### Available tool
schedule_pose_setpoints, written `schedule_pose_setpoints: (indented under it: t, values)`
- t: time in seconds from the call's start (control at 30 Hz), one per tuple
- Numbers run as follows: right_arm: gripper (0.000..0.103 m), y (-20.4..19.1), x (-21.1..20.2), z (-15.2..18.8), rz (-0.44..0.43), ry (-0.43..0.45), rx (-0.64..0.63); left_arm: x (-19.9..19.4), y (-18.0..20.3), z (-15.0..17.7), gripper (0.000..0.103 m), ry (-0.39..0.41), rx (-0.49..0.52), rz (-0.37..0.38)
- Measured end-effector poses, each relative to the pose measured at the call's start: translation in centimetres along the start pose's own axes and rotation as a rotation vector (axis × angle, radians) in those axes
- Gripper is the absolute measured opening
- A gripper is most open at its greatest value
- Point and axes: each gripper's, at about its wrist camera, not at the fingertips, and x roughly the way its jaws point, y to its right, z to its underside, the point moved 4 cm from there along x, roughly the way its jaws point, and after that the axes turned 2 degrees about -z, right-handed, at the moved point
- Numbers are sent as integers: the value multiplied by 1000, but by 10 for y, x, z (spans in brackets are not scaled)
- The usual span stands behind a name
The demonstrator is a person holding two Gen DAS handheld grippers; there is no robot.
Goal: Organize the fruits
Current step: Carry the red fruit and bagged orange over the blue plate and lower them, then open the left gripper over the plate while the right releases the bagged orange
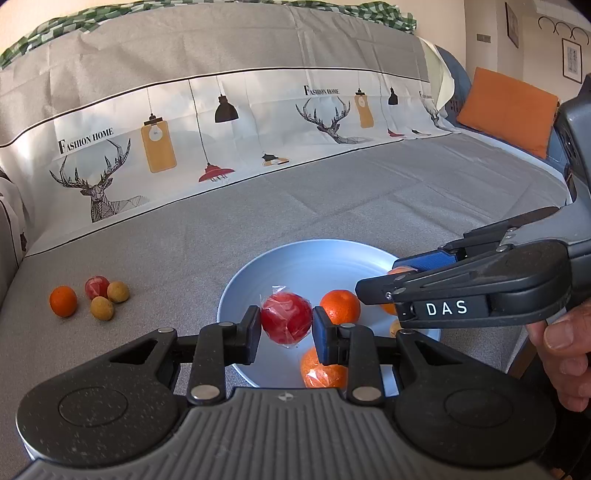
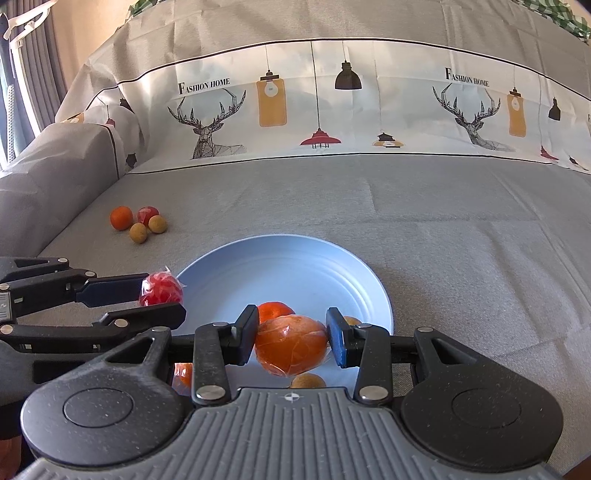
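Grey woven cover spread flat over a sofa seat, creased in broad squares. Along the backrest, a white printed band of stags, hanging lamps and the words "FASHION HOME". Green checked cloth over the top of the backrest at 1 o'clock in the left wrist view; orange cushion at 2 o'clock, framed pictures on the pale wall beyond. Curtain at 10 o'clock in the right wrist view.

Pale blue plate resting on the cover, middle of both views. Left gripper clamped on a red fruit in clear wrap, held over the plate's near side. Right gripper clamped on an orange fruit in clear wrap, held above the plate. On the plate: a bare mandarin, another wrapped orange fruit, a small tan fruit.

Off the plate at 9 o'clock, well apart: loose cluster of four small fruits, one orange, one red, two tan, on the cover.
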Motion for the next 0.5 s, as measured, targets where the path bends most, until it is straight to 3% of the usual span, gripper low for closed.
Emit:
schedule_pose_setpoints:
  t: [0.5]
  values:
    - [42,-2,0,0,1,0,-4,-1,0,-1,33,3,0,0]
